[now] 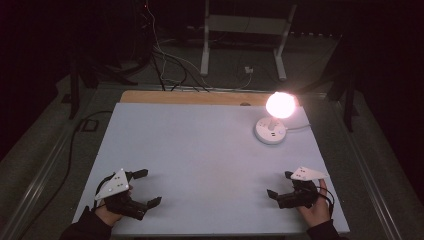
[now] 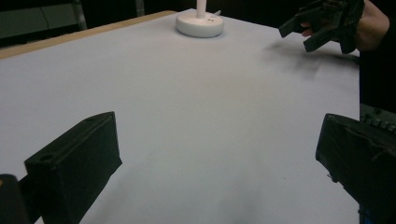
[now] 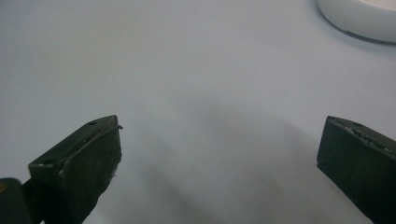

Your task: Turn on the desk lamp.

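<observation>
1. Left gripper point(image 1: 148, 187): near-left corner of the white table top point(image 1: 200, 150), held in the person's left hand point(image 1: 107, 212). Grey three-cornered plate on top. Jaws spread wide, nothing between them. Its tips point inward toward table centre.
2. Left gripper view: both black jaws at the bottom corners with bare white surface between. The lamp's base point(image 2: 199, 24) sits far ahead near the wooden back edge point(image 2: 70, 38); the other hand with its gripper point(image 2: 322, 25) is at top right, casting a soft shadow on the table.
3. Table centre: bare white sheet, no objects on it. A strip of wood shows along the far edge.
4. Small lamp point(image 1: 280, 105): far right part of the table, lit globe glowing pink-white on a short stem over a round white base point(image 1: 270, 132). A cord runs off the base to the right. Well apart from both grippers.
5. Right gripper point(image 1: 280, 184): near-right corner, held in the right hand point(image 1: 315, 210), grey plate on top. Jaws wide apart, empty, pointing left toward centre.
6. Right gripper view: jaws at the bottom corners, bare table between, edge of the lamp base point(image 3: 359, 18) at top right.
7. Behind the table: dark floor with cables point(image 1: 165, 65) and a white frame stand point(image 1: 245, 30).
</observation>
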`<state>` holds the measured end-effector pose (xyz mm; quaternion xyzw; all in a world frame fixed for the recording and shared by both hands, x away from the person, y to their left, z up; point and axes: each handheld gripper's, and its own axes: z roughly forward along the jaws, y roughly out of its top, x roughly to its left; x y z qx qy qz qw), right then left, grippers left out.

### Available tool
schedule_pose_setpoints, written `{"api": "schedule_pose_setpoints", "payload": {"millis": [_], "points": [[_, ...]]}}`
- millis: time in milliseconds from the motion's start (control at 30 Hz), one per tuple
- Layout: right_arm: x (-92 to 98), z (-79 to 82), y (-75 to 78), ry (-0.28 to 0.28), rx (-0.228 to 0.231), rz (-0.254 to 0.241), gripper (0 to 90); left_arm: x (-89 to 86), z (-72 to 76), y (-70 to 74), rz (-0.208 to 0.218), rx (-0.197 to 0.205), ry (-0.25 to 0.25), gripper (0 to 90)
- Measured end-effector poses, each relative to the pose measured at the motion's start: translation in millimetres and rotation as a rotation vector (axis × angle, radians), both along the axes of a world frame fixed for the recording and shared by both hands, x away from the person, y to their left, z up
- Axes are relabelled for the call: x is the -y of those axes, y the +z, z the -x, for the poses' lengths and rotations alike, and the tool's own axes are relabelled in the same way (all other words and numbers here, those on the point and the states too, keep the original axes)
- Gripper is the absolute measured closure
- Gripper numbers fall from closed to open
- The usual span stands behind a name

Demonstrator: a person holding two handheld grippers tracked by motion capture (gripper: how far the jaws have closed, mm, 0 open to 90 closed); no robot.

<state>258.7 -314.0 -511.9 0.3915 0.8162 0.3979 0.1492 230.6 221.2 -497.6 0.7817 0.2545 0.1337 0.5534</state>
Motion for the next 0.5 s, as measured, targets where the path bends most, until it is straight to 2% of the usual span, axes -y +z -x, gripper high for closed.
{"api": "schedule_pose_setpoints", "payload": {"millis": [267,500], "points": [[21.6,6.7,-2.6,-0.067,-0.016,-0.001,0.0,0.4,-0.8,-0.2,0.003,-0.002,0.001,0.4],[14.2,4.6,-3.3,-0.038,-0.005,0.01,0.0,0.5,-1.6,-0.4,0.001,-0.004,0.004,0.4]]}}
